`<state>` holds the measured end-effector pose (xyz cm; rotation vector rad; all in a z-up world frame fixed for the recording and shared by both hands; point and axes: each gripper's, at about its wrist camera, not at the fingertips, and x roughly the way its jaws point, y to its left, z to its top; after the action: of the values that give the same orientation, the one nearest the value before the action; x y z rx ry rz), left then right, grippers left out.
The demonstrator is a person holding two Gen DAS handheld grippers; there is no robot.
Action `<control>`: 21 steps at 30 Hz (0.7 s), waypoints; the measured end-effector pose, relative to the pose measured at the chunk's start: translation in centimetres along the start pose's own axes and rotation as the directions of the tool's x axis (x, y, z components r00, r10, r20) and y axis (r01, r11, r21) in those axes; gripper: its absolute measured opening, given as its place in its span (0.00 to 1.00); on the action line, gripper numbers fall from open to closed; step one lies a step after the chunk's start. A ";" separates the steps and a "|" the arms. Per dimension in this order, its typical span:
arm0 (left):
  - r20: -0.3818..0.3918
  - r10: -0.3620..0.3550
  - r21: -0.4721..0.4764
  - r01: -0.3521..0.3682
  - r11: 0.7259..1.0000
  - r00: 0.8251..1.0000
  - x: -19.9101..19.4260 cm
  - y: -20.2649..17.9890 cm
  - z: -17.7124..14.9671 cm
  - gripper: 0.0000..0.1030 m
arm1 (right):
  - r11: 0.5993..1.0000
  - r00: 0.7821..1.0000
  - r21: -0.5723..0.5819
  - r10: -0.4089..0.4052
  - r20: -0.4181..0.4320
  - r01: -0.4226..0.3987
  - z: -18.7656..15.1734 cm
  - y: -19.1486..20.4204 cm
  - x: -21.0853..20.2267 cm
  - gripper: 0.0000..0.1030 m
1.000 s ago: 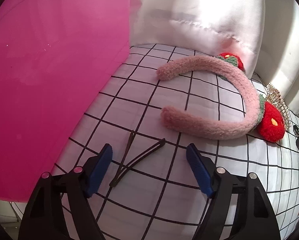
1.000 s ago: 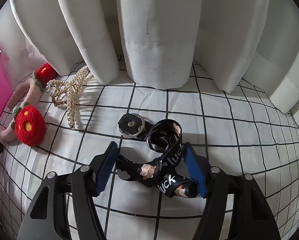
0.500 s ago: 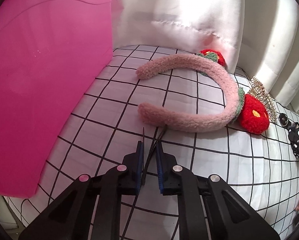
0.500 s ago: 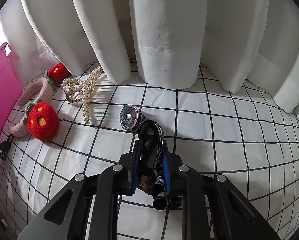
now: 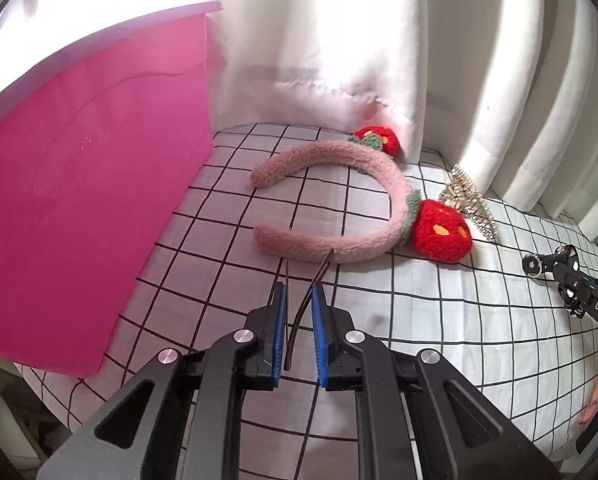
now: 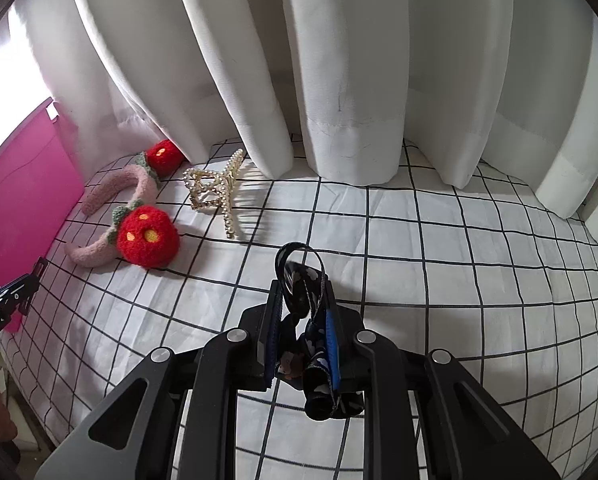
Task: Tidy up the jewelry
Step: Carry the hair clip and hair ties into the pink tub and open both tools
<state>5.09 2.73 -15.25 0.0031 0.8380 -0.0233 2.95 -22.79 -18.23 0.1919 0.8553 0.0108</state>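
My left gripper (image 5: 298, 300) is shut on a thin dark hair clip (image 5: 299, 320) and holds it above the checked cloth, just short of a pink fuzzy headband (image 5: 339, 200) with red strawberry pompoms. A pink bin (image 5: 87, 184) stands to the left. My right gripper (image 6: 301, 312) is shut on a black printed ribbon band (image 6: 305, 296), lifted off the cloth. A pearl claw clip (image 6: 215, 188) lies ahead to the left, next to the headband (image 6: 115, 208).
White curtains (image 6: 339, 60) hang along the back edge of the checked cloth (image 6: 459, 260). The pink bin's wall (image 6: 15, 184) is at the far left. The right gripper with the ribbon shows at the left wrist view's right edge (image 5: 579, 292).
Both grippers closed from open, the left on the hair clip and the right on the ribbon band. Both then lifted their items off the cloth and pulled back.
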 end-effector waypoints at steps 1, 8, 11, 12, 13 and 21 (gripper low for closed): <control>0.006 -0.007 0.007 0.007 1.000 1.000 -0.6 -0.2 0.2 0.12 | 1.000 1.000 -0.010 0.002 0.003 -0.002 0.0 0.4 -0.6 0.18; 0.041 -0.068 0.022 0.067 0.998 0.997 -4.5 -0.8 1.8 0.12 | 0.999 0.999 -0.046 0.025 0.044 -0.023 2.2 2.1 -4.1 0.18; 0.074 -0.085 0.026 0.084 0.996 0.994 -6.4 -0.6 2.8 0.12 | 0.997 0.996 -0.056 0.049 0.075 -0.044 3.2 3.6 -6.0 0.18; 0.086 -0.091 0.027 0.089 0.996 0.992 -7.2 -0.4 3.1 0.13 | 0.997 0.995 -0.063 0.057 0.085 -0.051 3.7 4.2 -6.5 0.18; 0.099 -0.096 0.028 0.094 0.995 0.990 -8.0 -0.2 3.5 0.13 | 0.996 0.993 -0.070 0.066 0.097 -0.059 4.1 4.8 -7.0 0.18; 0.228 -0.058 0.004 0.059 0.998 0.972 -13.4 3.9 6.8 0.13 | 0.978 0.965 -0.149 0.172 0.199 -0.143 8.4 11.1 -11.2 0.18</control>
<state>1.26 6.76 -0.71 -0.0266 0.6078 -0.0769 2.65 -14.27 -2.57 0.1323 0.6227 0.1935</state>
